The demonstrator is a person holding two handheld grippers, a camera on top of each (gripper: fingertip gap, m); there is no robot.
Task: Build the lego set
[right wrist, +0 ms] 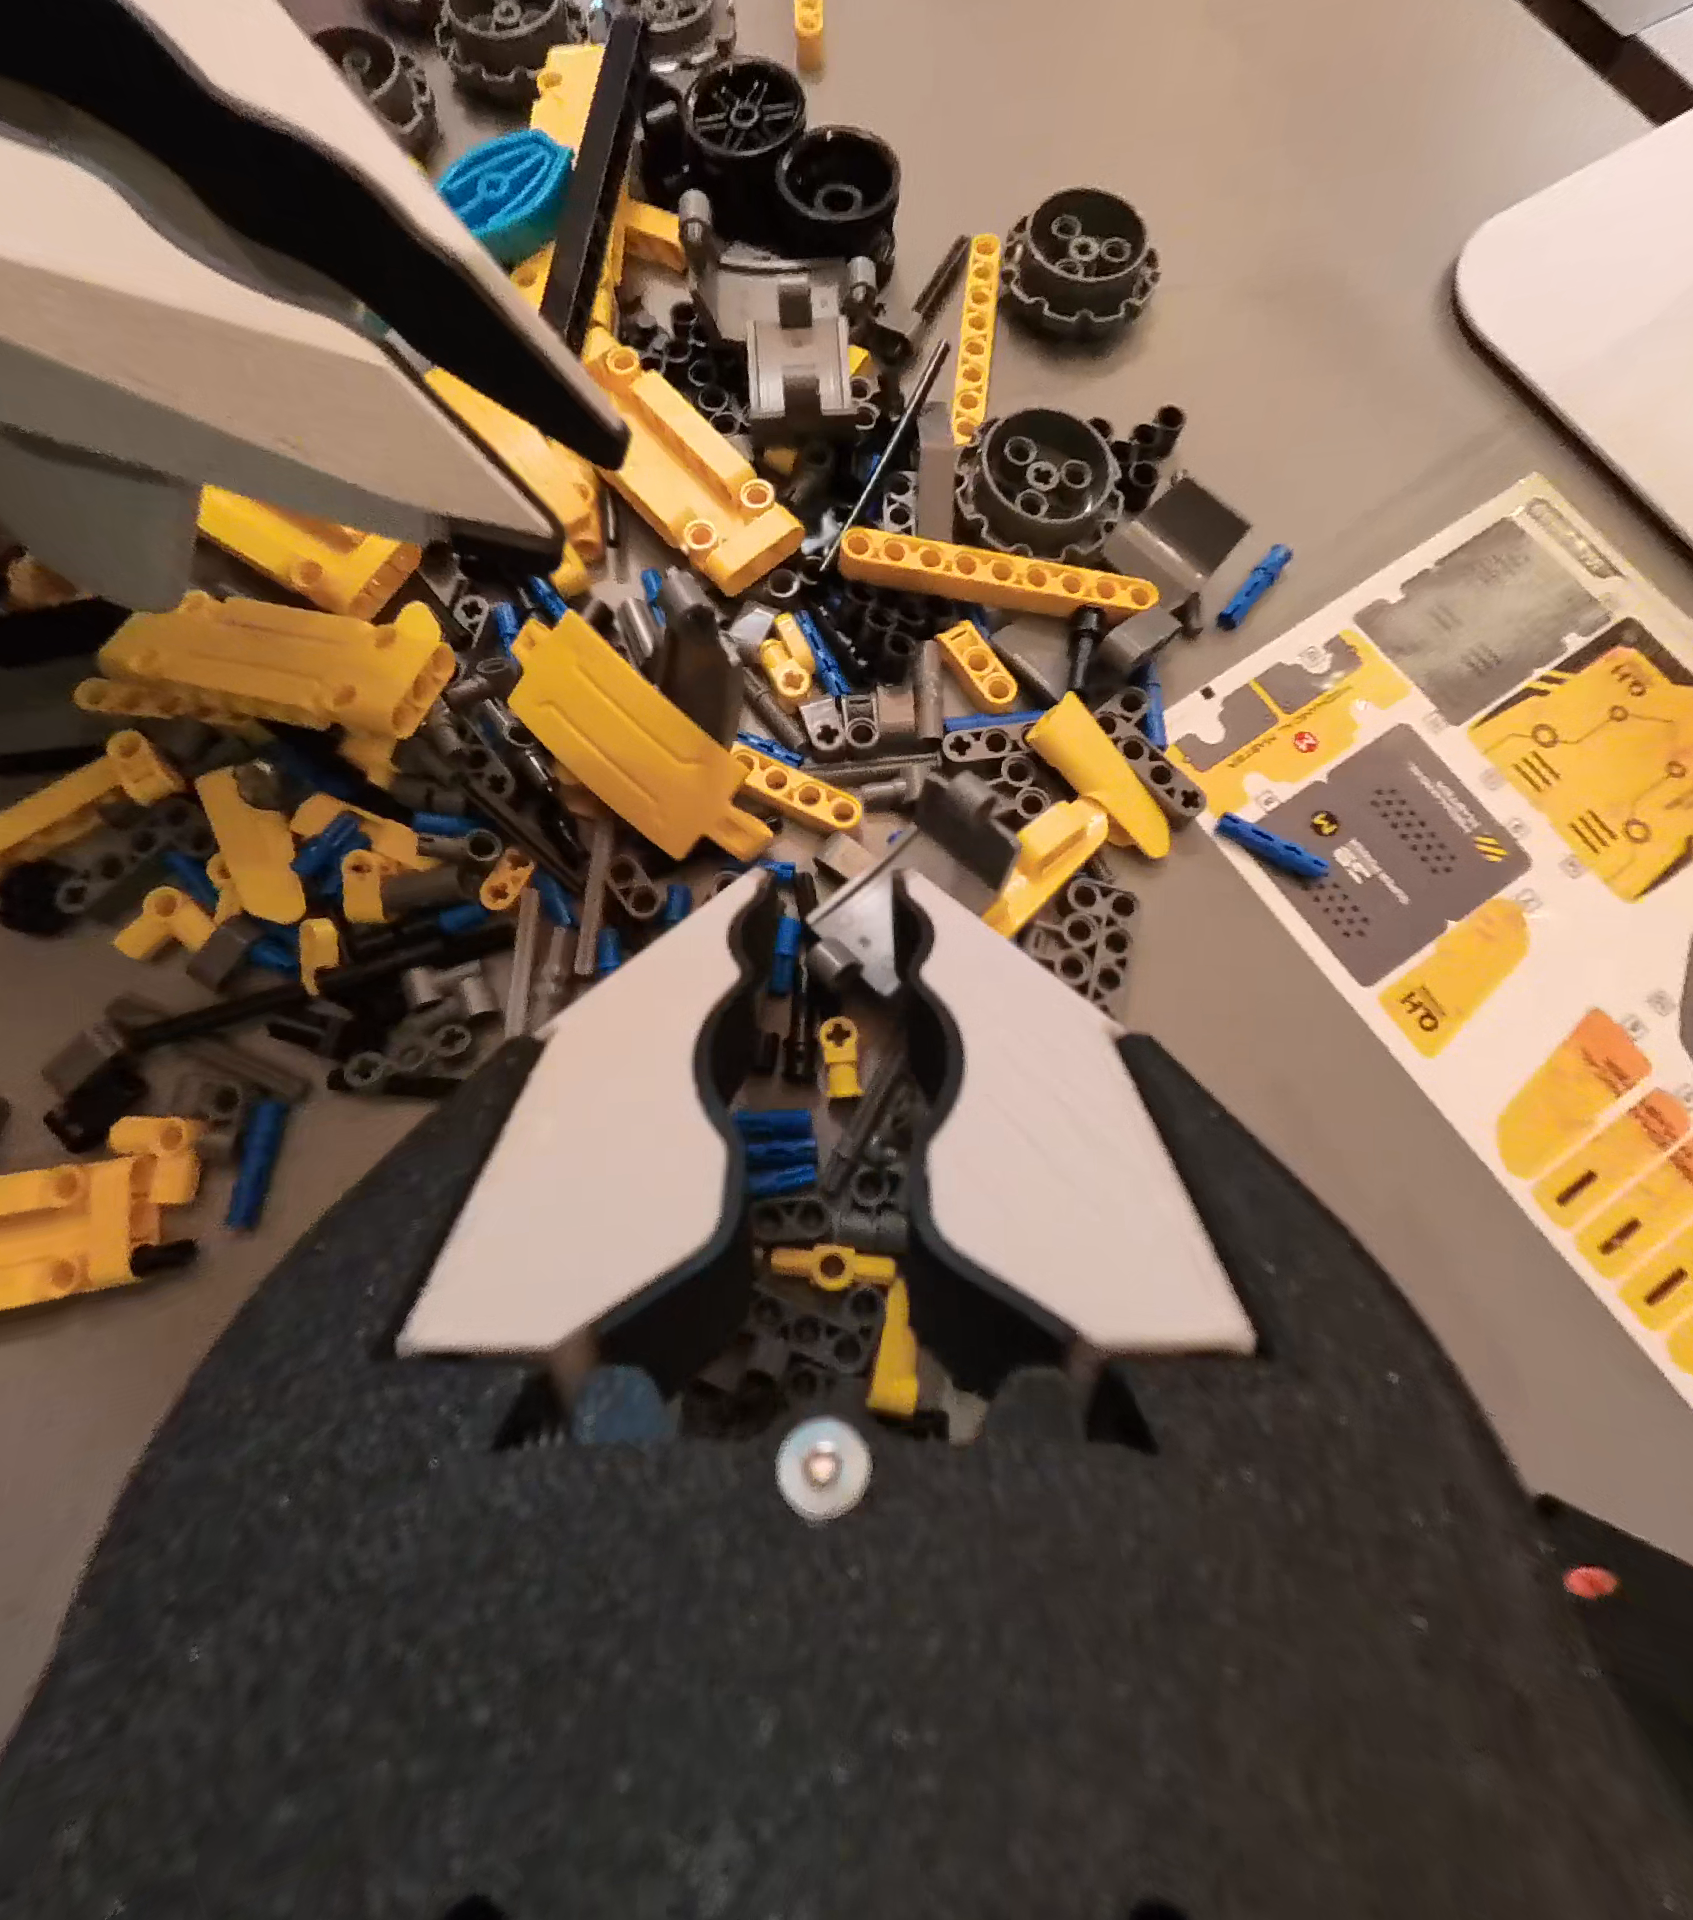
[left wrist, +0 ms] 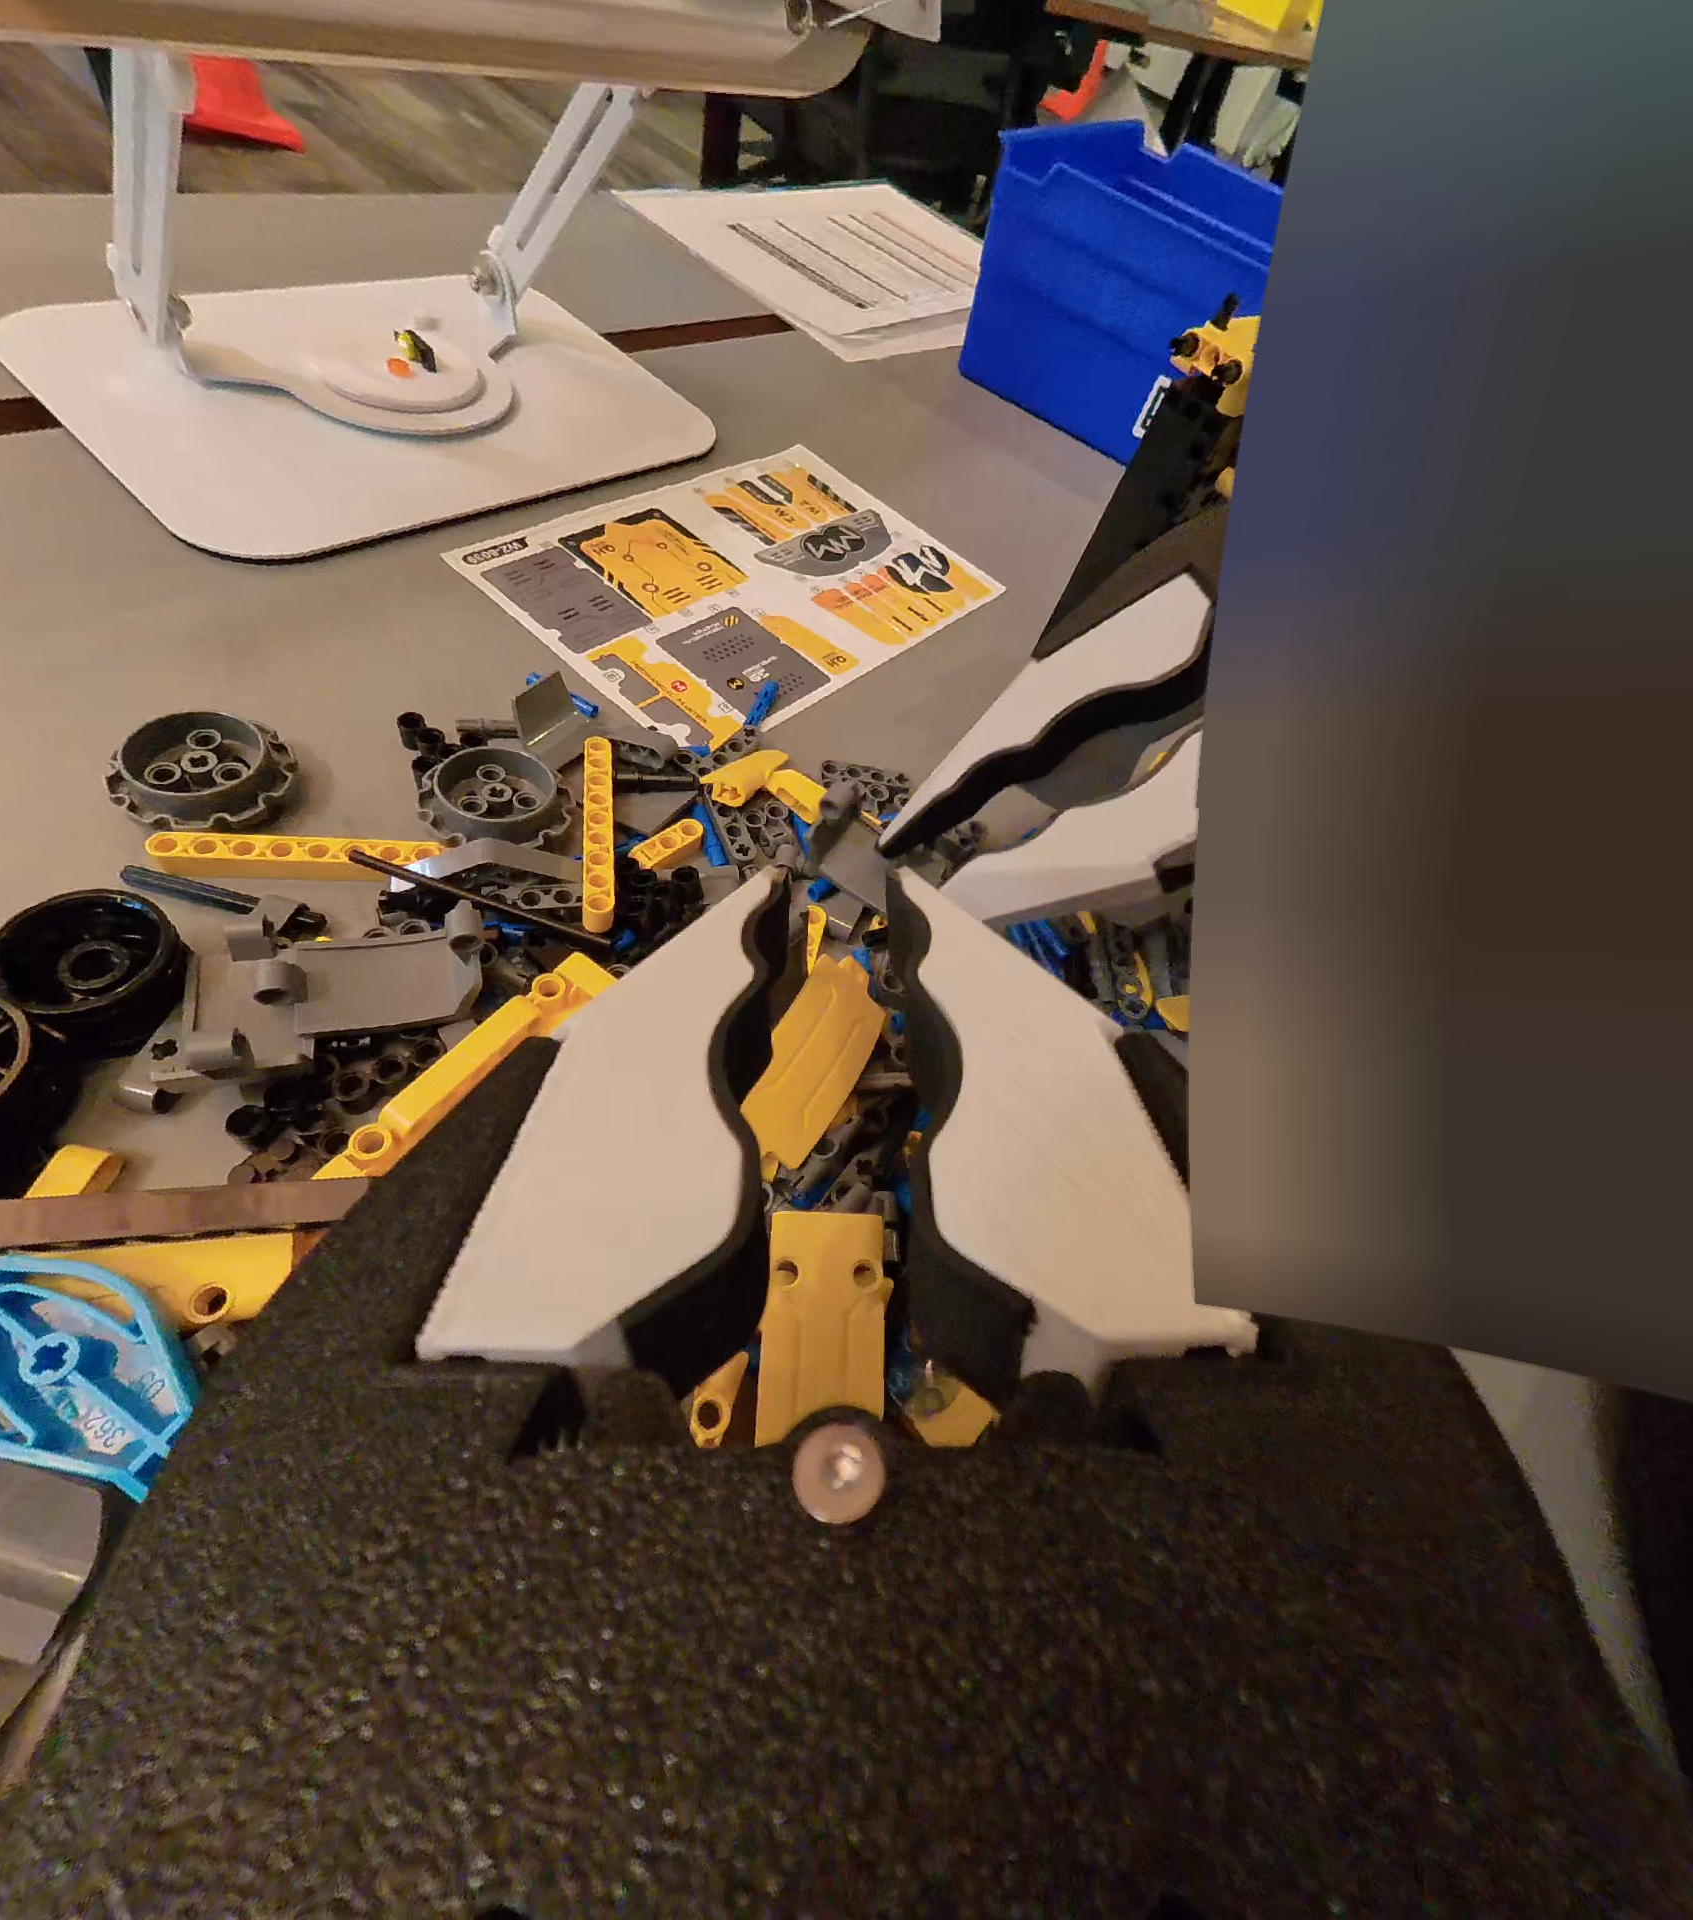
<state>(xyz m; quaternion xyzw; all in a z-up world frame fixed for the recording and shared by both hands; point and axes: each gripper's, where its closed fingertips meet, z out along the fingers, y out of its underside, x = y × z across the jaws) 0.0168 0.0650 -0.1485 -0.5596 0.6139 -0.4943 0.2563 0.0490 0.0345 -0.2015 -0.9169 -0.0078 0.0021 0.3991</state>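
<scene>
A pile of yellow, black, grey and blue building-toy parts [left wrist: 613, 862] lies on a grey table [left wrist: 42, 623]; it also fills the right wrist view [right wrist: 821, 644]. My right gripper [right wrist: 834, 888] is shut on a small dark grey part [right wrist: 857, 940] just above the pile. In the left wrist view it comes in from the right [left wrist: 899, 847] with the grey part [left wrist: 847, 842] at its tips. My left gripper [left wrist: 840, 881] is open a little and empty, above a yellow panel [left wrist: 811, 1049]. In the right wrist view it shows at the upper left [right wrist: 582, 494].
A sticker sheet [left wrist: 717, 582] [right wrist: 1548, 831] lies beside the pile. A white stand base [left wrist: 354, 416] [right wrist: 1652, 312], a printed paper [left wrist: 821, 260] and a blue bin [left wrist: 1112, 281] stand farther off. Black wheels [left wrist: 83, 961], grey hubs [left wrist: 198, 769] and a light blue tool [left wrist: 52, 1371] lie left. The grippers' ends are close to 7 cm from one another.
</scene>
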